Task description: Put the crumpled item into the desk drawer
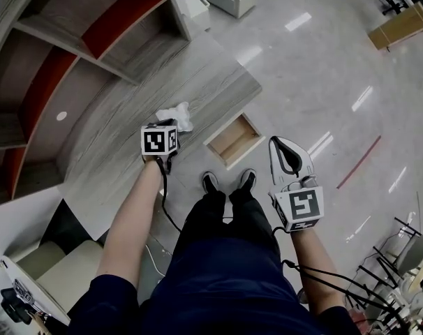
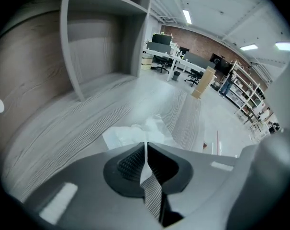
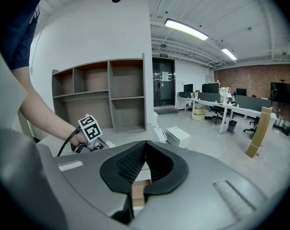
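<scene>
The crumpled item [image 1: 181, 116], a white wad, lies on the grey wood-grain desk [image 1: 121, 124] near the desk's front corner, at 1 o'clock from the marker cube [image 1: 160, 139] of the left gripper [image 2: 145, 146] in the head view. In the left gripper view I read the jaws as drawn together at the near edge of the wad, with a thin white sliver of it caught between the ribbed pads. The rest of the wad spreads on the desk just beyond the tips. At 4 o'clock from the item, the desk drawer [image 1: 233, 139] stands pulled out, its pale wooden interior facing up, well apart from the wad. The right gripper [image 1: 277, 143] hangs over the floor at 3 o'clock from the drawer, just beside its outer end. In the right gripper view its jaws are together with nothing between the pads; only a tan surface shows through the slot below them. At 6 o'clock from the drawer I see the person's shoes [image 1: 210, 181] on the grey floor [image 1: 316, 82]. An open shelf unit [image 1: 79, 40] with red-edged boards rises behind the desk at 10 o'clock from the item.
</scene>
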Available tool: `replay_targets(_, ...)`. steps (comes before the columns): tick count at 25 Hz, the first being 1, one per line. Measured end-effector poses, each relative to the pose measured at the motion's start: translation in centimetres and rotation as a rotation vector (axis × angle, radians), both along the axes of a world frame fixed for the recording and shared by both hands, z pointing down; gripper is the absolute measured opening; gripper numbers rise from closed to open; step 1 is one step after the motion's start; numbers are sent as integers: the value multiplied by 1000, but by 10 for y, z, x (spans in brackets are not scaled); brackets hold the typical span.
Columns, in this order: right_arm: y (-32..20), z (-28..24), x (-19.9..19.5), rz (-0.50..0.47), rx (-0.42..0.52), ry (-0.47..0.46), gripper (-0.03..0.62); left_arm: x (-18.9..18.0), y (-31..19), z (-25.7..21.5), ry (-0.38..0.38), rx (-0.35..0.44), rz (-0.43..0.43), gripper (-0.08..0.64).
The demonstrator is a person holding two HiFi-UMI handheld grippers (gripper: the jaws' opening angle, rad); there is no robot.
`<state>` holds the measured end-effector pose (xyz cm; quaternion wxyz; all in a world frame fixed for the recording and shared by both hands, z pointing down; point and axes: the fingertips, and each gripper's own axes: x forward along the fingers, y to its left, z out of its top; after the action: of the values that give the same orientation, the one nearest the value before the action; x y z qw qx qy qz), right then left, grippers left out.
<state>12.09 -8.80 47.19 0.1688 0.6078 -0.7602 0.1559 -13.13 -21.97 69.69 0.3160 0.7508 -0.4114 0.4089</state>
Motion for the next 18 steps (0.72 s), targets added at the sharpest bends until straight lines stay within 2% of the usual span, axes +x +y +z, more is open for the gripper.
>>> replay_targets(2,-1,0,-1,-6,8,-2,6,2,2,-1,1,13,16,5)
replay_targets(7,-2,-1,-9,-17,3,3,6,12,7,-16,4,60,80,5)
replay_targets(14,6,-2,-6,-5,10,2,6,55,26,-39,6,148,264,5)
replay_targets(18,15,-1,1,21,-7,3,6,82,40,-38,7,161,341,5)
